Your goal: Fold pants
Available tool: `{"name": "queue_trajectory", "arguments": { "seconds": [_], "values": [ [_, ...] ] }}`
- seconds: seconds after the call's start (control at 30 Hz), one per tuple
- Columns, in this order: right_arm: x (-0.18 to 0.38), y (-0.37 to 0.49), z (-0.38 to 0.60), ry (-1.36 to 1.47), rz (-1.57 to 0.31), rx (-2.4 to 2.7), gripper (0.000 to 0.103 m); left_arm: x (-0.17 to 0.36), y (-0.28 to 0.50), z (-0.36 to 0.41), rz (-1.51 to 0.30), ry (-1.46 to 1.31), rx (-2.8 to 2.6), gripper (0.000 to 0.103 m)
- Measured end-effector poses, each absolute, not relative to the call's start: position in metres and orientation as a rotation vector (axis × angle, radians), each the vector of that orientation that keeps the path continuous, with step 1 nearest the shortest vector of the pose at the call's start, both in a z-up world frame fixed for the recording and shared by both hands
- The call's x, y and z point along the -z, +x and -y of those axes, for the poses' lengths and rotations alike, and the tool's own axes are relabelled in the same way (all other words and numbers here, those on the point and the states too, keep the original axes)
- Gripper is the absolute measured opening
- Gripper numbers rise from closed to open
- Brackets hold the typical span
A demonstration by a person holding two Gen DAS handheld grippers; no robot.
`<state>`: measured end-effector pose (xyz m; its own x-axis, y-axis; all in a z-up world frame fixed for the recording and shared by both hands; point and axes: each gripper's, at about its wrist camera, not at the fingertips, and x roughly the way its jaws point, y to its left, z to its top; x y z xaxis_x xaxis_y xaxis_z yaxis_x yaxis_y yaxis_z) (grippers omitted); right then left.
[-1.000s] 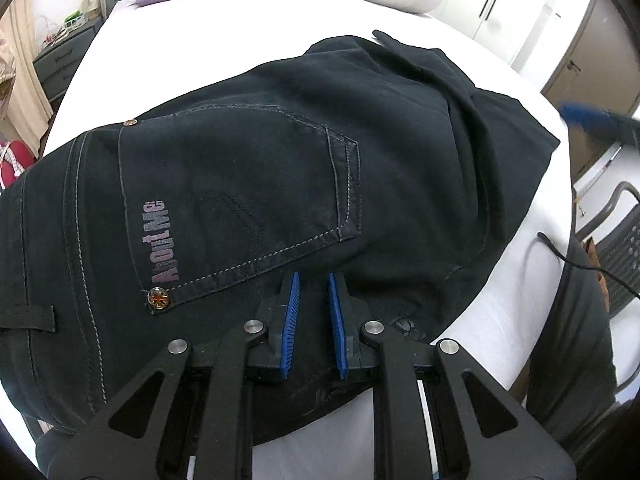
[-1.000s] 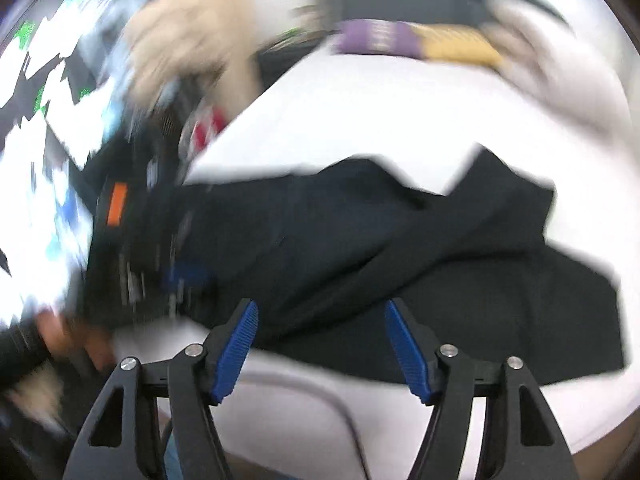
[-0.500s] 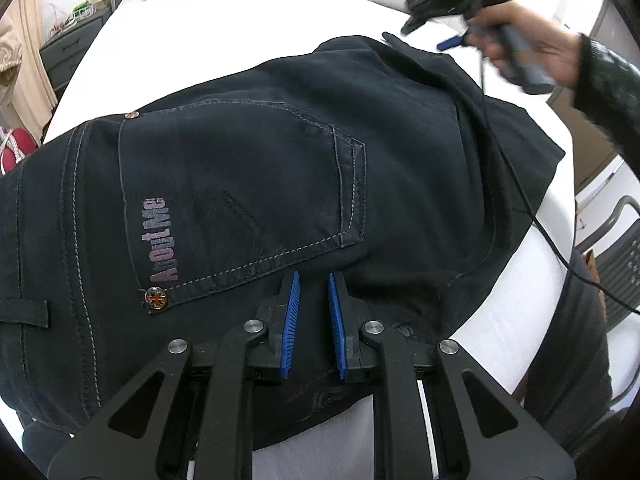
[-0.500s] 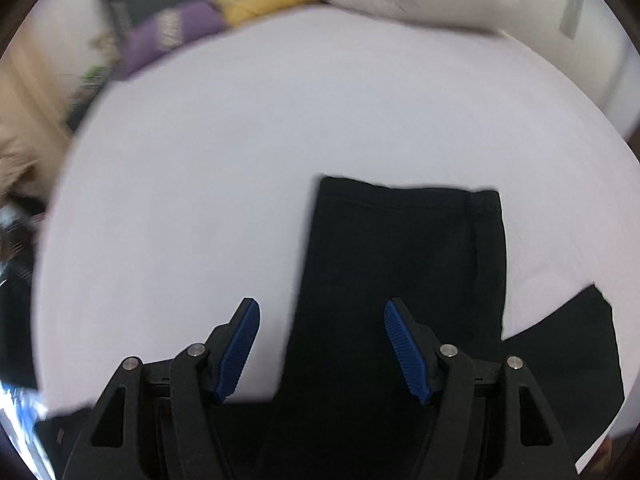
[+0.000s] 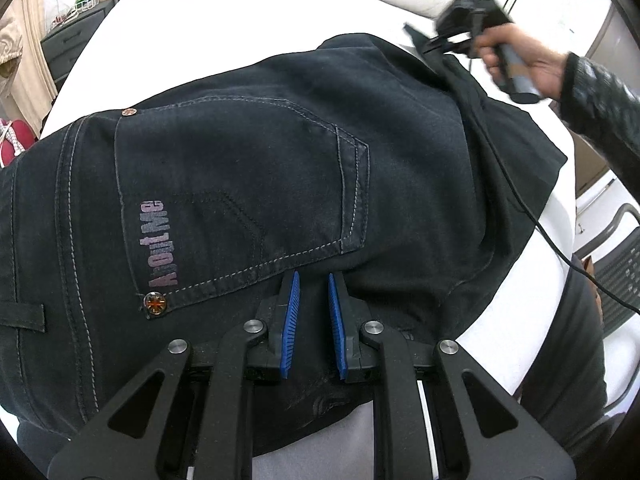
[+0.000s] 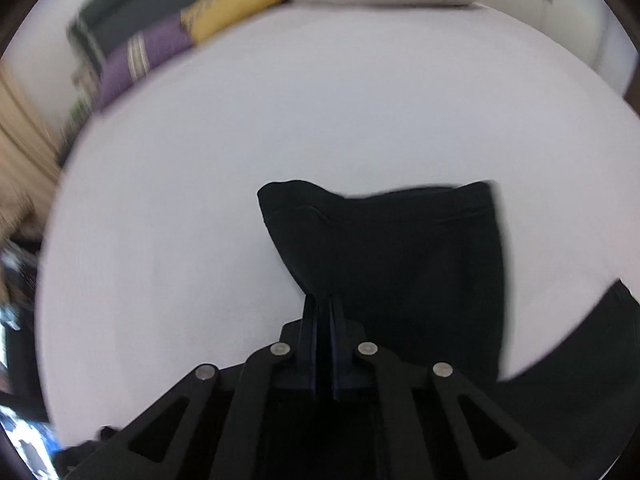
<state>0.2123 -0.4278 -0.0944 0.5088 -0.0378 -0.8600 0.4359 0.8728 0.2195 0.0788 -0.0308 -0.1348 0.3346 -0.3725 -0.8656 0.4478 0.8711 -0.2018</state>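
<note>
The black pants (image 5: 260, 184) are lying across the white bed (image 6: 320, 120), seat and back pocket (image 5: 240, 204) facing up. The left gripper (image 5: 312, 280) is pinching the fabric just below that pocket, its blue pads nearly together. The right gripper (image 6: 322, 304), jaws having just closed, is clamping the edge of a leg (image 6: 400, 248) near its hem, apparently lifting it slightly, though the view is blurred. Pillows (image 6: 224, 16) are sitting at the bed's far end.

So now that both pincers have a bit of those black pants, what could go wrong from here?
The right gripper, whose jaws have just been closing, pinches only a corner of the pant leg; it might slip free when lifted. The left gripper holds the pants near the bed edge, so they could slide off.
</note>
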Motion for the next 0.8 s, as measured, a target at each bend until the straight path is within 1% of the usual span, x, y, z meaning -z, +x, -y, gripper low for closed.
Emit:
{"name": "queue_trajectory", "arguments": {
  "seconds": [0.13, 0.23, 0.3, 0.37, 0.4, 0.43, 0.47, 0.53, 0.6, 0.63, 0.67, 0.7, 0.8],
  "values": [
    [0.063, 0.129, 0.478, 0.642, -0.801, 0.277, 0.006, 0.134, 0.078, 0.041, -1.110, 0.092, 0.532, 0.015],
    [0.056, 0.050, 0.527, 0.805, -0.661, 0.320, 0.006, 0.133, 0.077, 0.049, -1.109, 0.112, 0.528, 0.015],
    [0.069, -0.006, 0.551, 0.929, -0.587, 0.346, 0.006, 0.133, 0.077, 0.052, -1.110, 0.108, 0.522, 0.015],
    [0.094, -0.037, 0.576, 1.029, -0.576, 0.392, 0.006, 0.132, 0.076, 0.054, -1.111, 0.107, 0.514, 0.015],
    [0.109, -0.047, 0.580, 1.082, -0.582, 0.391, 0.011, 0.132, 0.076, 0.055, -1.112, 0.110, 0.509, 0.015],
    [0.125, -0.057, 0.583, 1.138, -0.586, 0.392, 0.011, 0.132, 0.075, 0.057, -1.112, 0.115, 0.504, 0.015],
    [0.136, -0.068, 0.586, 1.180, -0.586, 0.404, 0.013, 0.132, 0.075, 0.059, -1.114, 0.119, 0.499, 0.015],
    [0.152, -0.075, 0.583, 1.263, -0.534, 0.385, 0.023, 0.128, 0.074, 0.062, -1.119, 0.122, 0.489, 0.015],
    [0.149, -0.086, 0.596, 1.308, -0.465, 0.344, 0.052, 0.129, 0.074, 0.065, -1.124, 0.121, 0.478, 0.015],
    [0.145, -0.084, 0.594, 1.306, -0.441, 0.329, 0.058, 0.129, 0.074, 0.066, -1.126, 0.121, 0.474, 0.015],
    [0.141, -0.081, 0.593, 1.296, -0.427, 0.324, 0.067, 0.129, 0.076, 0.066, -1.126, 0.120, 0.471, 0.015],
    [0.138, -0.076, 0.594, 1.284, -0.417, 0.325, 0.070, 0.129, 0.076, 0.067, -1.127, 0.117, 0.466, 0.015],
    [0.135, -0.053, 0.604, 1.274, -0.455, 0.363, 0.070, 0.131, 0.077, 0.068, -1.129, 0.111, 0.458, 0.015]
  ]
}}
